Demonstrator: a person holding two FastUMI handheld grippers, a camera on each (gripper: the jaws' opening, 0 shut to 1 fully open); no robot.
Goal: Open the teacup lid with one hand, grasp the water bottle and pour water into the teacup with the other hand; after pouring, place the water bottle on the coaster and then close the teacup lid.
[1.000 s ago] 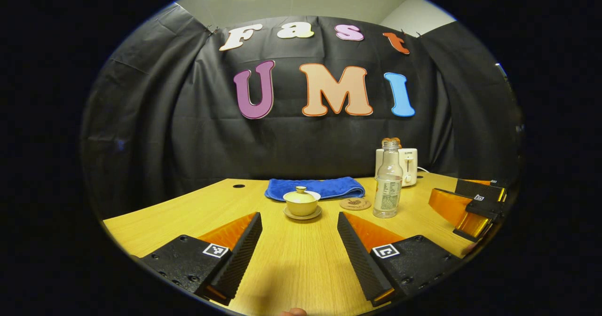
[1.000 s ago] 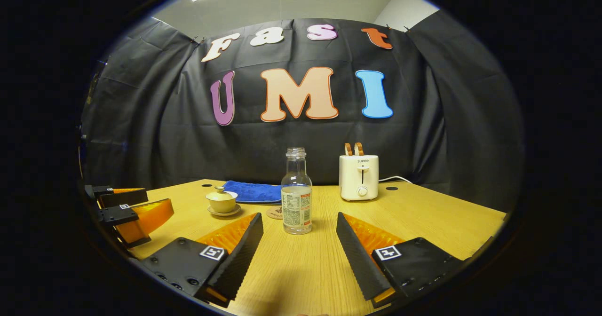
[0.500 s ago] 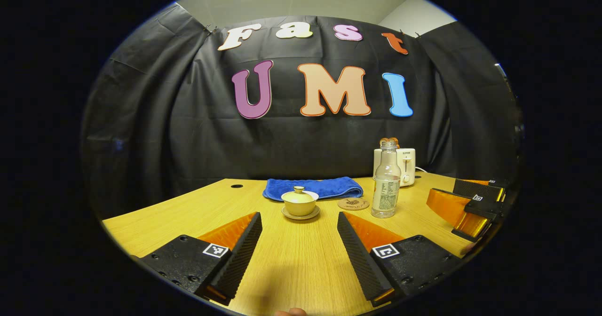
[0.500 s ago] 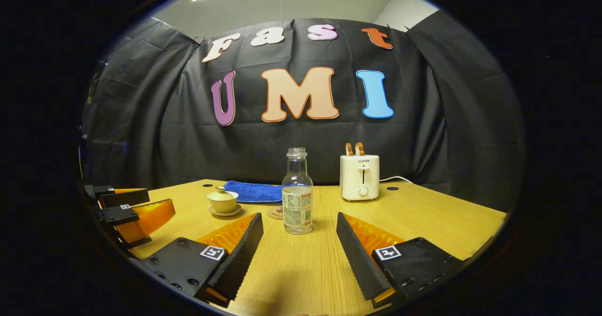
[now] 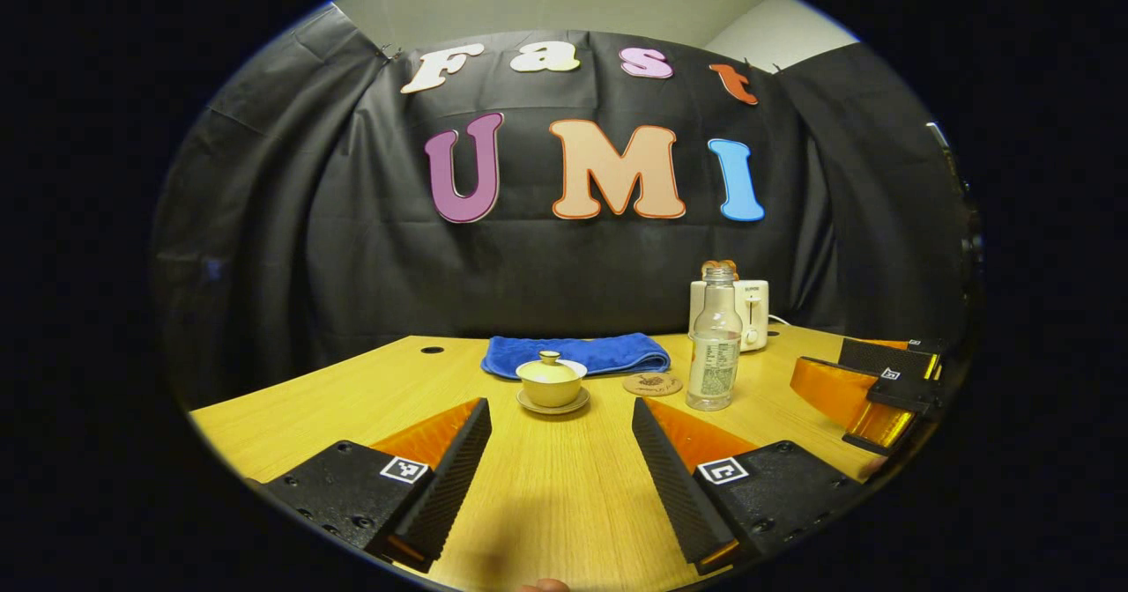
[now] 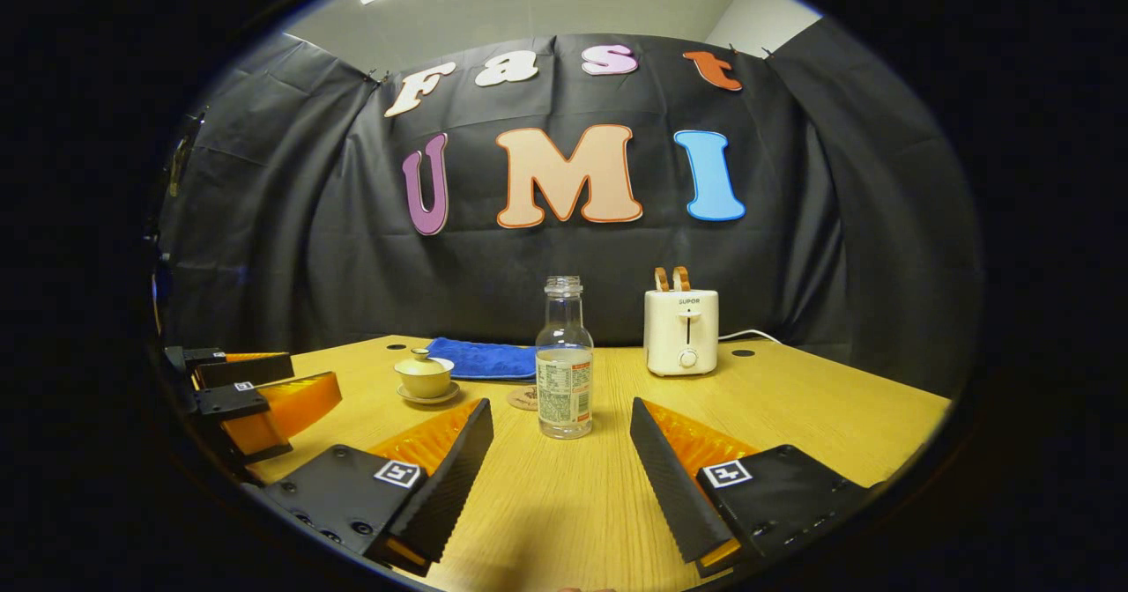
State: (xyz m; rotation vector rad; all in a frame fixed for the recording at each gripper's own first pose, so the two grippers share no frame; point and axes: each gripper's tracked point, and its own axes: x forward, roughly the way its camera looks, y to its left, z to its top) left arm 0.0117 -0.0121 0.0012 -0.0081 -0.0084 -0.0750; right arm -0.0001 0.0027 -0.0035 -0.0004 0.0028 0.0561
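A cream teacup with its lid on stands on a saucer, straight ahead of my left gripper, which is open and well short of it. A clear uncapped water bottle stands upright ahead of my right gripper, also open and empty. The bottle stands right of the cup, with a round brown coaster between them. The right gripper shows at the far right of the left gripper view; the left gripper shows at the far left of the right gripper view, near the teacup.
A folded blue towel lies behind the teacup. A white toaster with its cord stands at the back right. The wooden table has cable holes near its back edge.
Both views have drifted a little: the teacup and bottle slid slightly left in the left gripper view and slightly right in the right gripper view. Both grippers stay open.
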